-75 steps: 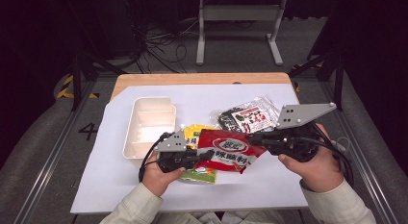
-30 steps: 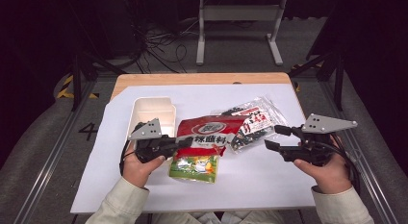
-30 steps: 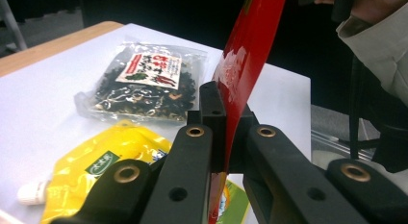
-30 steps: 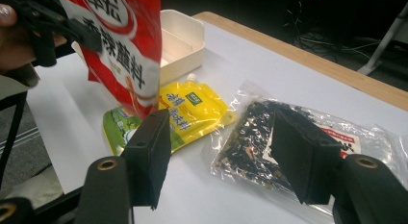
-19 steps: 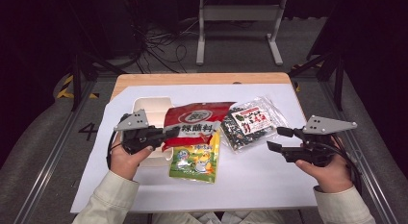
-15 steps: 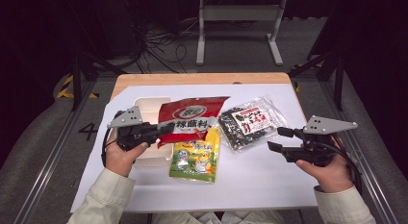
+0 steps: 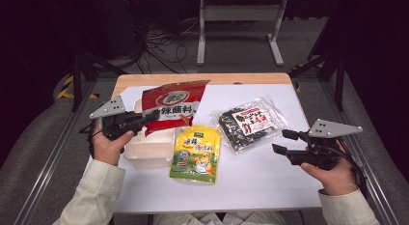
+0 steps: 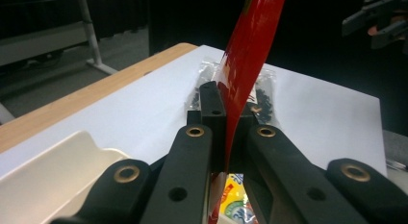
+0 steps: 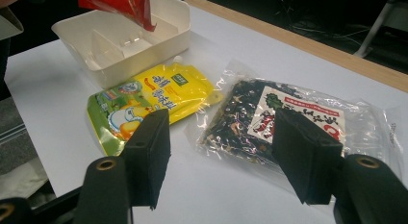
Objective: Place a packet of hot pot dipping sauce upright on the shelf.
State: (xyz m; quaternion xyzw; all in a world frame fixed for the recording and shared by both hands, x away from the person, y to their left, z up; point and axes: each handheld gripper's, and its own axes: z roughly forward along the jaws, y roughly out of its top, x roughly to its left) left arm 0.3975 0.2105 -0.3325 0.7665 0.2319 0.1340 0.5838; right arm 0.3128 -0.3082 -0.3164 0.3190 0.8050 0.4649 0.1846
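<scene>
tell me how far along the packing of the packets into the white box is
Done: nothing lies in the white box yet. In hand: the left gripper is shut on the red packet, held above the box. Left: the yellow pouch and dark packet lie on the table; the right gripper is open.

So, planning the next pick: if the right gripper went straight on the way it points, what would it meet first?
Probably the clear seaweed packet, lying flat ahead between the open jaws of the right gripper; depth is uncertain.

a glossy red foil pouch (image 8: 250,56) was pinched between matt black plastic fingers (image 8: 211,108); beneath them a smooth white plastic tray (image 7: 152,150) was seen.
</scene>
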